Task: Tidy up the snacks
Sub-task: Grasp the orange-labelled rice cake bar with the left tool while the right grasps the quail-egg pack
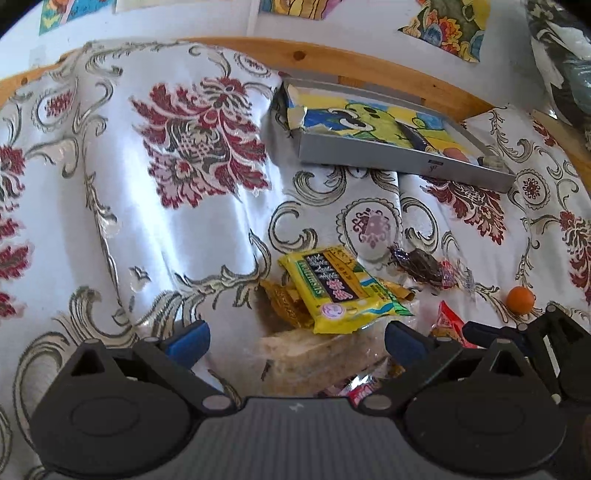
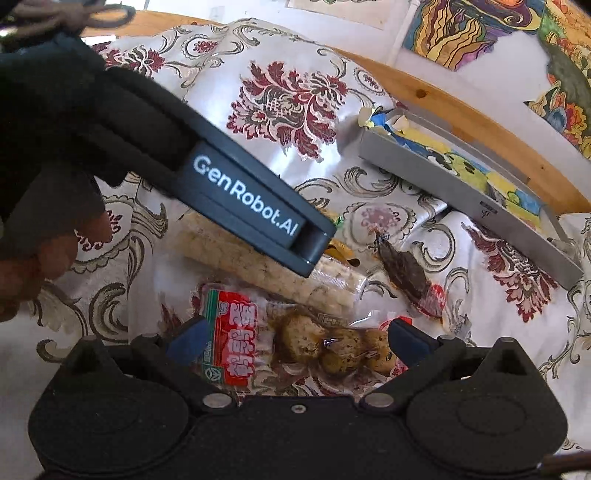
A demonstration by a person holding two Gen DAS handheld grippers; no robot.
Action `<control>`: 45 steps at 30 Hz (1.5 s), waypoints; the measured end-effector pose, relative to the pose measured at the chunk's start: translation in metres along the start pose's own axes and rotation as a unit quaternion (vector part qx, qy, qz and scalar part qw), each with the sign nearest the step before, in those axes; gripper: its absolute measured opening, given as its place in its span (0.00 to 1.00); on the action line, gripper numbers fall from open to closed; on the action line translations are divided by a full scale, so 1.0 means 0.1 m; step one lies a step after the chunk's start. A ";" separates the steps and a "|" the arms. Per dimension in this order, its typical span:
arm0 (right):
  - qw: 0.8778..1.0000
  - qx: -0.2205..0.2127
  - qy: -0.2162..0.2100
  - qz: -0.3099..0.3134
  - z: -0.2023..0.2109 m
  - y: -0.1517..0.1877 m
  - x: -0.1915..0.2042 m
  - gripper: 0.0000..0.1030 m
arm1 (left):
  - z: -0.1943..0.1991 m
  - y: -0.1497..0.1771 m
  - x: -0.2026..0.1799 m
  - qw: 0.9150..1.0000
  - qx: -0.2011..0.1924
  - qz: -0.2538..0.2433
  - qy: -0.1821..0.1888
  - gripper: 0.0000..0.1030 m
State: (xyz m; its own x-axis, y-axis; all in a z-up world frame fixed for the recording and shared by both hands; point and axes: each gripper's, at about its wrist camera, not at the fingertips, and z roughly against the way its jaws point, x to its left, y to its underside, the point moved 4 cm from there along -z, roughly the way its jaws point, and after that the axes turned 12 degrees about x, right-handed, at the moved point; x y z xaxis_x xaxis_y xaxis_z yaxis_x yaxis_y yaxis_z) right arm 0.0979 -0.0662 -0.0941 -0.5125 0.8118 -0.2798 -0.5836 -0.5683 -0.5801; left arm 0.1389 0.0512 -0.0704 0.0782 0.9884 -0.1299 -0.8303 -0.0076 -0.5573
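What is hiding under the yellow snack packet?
Under the yellow snack packet peek a golden wrapper and a pale cracker pack. Whatever else lies beneath is covered.

A lived-in home, by the look of it.
I worked over a floral brocade cloth (image 1: 207, 147) on a pine-edged table (image 1: 369, 64), with bright colored drawings (image 2: 461, 33) on the wall.

Count of the snacks, box and tongs over the patterned cloth

One yellow packet (image 1: 341, 286), one clear sleeve of pale crackers (image 2: 258, 264), one red-labelled pack of brown pieces (image 2: 295, 343), one dark-wrapped sweet (image 1: 421, 264), one orange ball (image 1: 520, 300), and one grey box (image 1: 402, 138) lay there; two tongs (image 1: 295, 338) (image 2: 295, 338) showed, both gaping wide.
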 end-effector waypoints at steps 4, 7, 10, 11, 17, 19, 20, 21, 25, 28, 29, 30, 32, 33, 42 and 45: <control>1.000 -0.009 -0.024 0.005 0.04 -0.01 0.05 0.99 | 0.01 -0.01 0.02 1.000 -0.001 0.009 0.012 0.99; 1.000 -0.011 -0.021 0.013 0.02 0.00 0.09 0.99 | 0.02 -0.01 0.02 1.000 -0.003 0.013 0.019 0.99; 1.000 -0.004 -0.003 0.008 0.01 0.01 0.07 0.99 | 0.02 -0.01 0.02 0.999 -0.002 0.014 0.029 0.99; 1.000 0.000 0.010 0.007 0.01 0.01 0.04 0.99 | 0.02 0.00 0.02 0.999 -0.001 0.014 0.033 0.99; 0.999 -0.001 0.054 0.004 0.24 0.11 -0.15 0.99 | 0.11 0.04 -0.01 0.998 0.003 0.012 0.067 0.97; 0.998 0.004 0.069 0.007 0.34 0.16 -0.22 0.99 | 0.16 0.05 -0.05 0.997 0.007 0.008 0.082 0.96; 0.997 0.007 0.077 0.004 0.37 0.18 -0.27 0.99 | 0.18 0.06 -0.07 0.996 0.007 0.006 0.086 0.96; 0.996 0.011 0.085 -0.002 0.39 0.21 -0.32 0.99 | 0.20 0.07 -0.08 0.996 0.009 0.005 0.092 0.96; 0.994 0.019 0.098 -0.044 0.52 0.28 -0.56 0.99 | 0.25 0.10 -0.08 0.994 0.016 0.014 0.110 0.96; 0.994 0.017 0.079 -0.067 0.60 0.31 -0.64 0.99 | 0.27 0.10 -0.05 0.992 0.021 0.030 0.124 0.96; 0.995 0.015 0.068 -0.070 0.60 0.31 -0.64 0.99 | 0.28 0.10 -0.05 0.991 0.021 0.036 0.127 0.96; 0.996 0.012 0.057 -0.071 0.60 0.31 -0.61 0.99 | 0.29 0.09 -0.04 0.991 0.020 0.041 0.128 0.94; 0.997 0.006 0.035 -0.064 0.58 0.29 -0.52 0.99 | 0.28 0.08 -0.01 0.991 0.019 0.046 0.122 0.92; 0.998 0.004 0.027 -0.060 0.56 0.27 -0.46 0.99 | 0.28 0.07 -0.01 0.992 0.020 0.045 0.115 0.90; 1.000 -0.015 0.013 0.014 0.21 0.01 0.07 0.99 | 0.16 0.05 -0.03 0.995 0.025 0.017 0.097 0.85; 0.999 -0.001 0.039 0.031 0.02 0.00 0.18 0.99 | 0.10 0.03 0.03 0.994 0.028 0.027 0.106 0.79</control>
State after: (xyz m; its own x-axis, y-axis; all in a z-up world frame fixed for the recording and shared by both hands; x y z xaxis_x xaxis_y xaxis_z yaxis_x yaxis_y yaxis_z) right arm 0.0874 -0.0515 -0.0978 -0.4965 0.7830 -0.3747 -0.5513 -0.6178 -0.5606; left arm 0.1310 0.0554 -0.0644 0.1422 0.9329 -0.3309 -0.8658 -0.0448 -0.4985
